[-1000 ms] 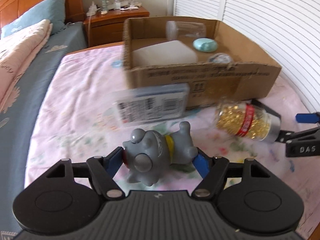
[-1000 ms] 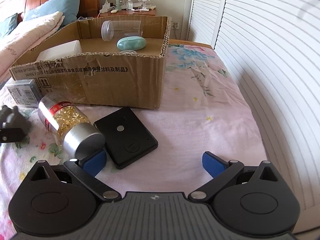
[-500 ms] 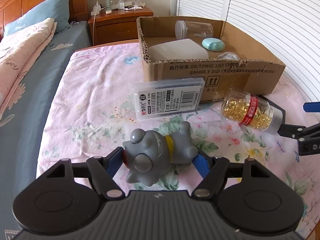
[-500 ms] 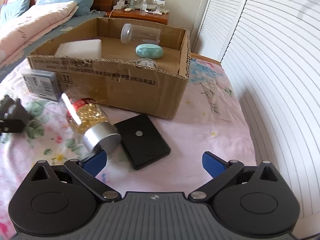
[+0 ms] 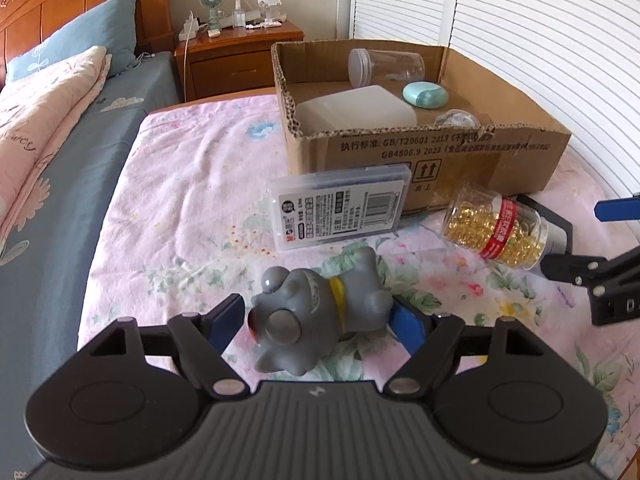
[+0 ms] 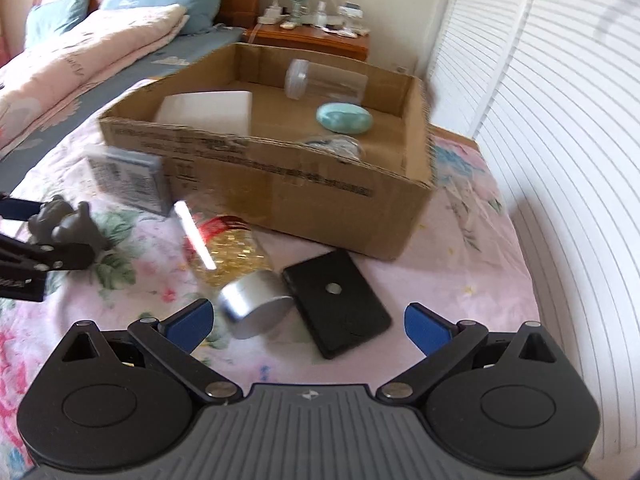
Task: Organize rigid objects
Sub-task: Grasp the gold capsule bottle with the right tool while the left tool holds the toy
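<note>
While left gripper (image 5: 318,316) jaws are opening around grey toy (image 5: 316,320), right gripper (image 6: 308,320) jaws stand apart over capsule bottle (image 6: 236,268).

Bedspread (image 5: 192,200): cardboard box (image 5: 440,160) at rear | case (image 5: 340,210) leaning on box front, left | capsule bottle (image 5: 496,228) on its side, right of case | toy dog (image 5: 316,320) lying in front of case | wallet (image 6: 338,300) beside bottle's cap

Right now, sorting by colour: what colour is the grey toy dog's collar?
Yellow collar, clearest in the left wrist view.
</note>
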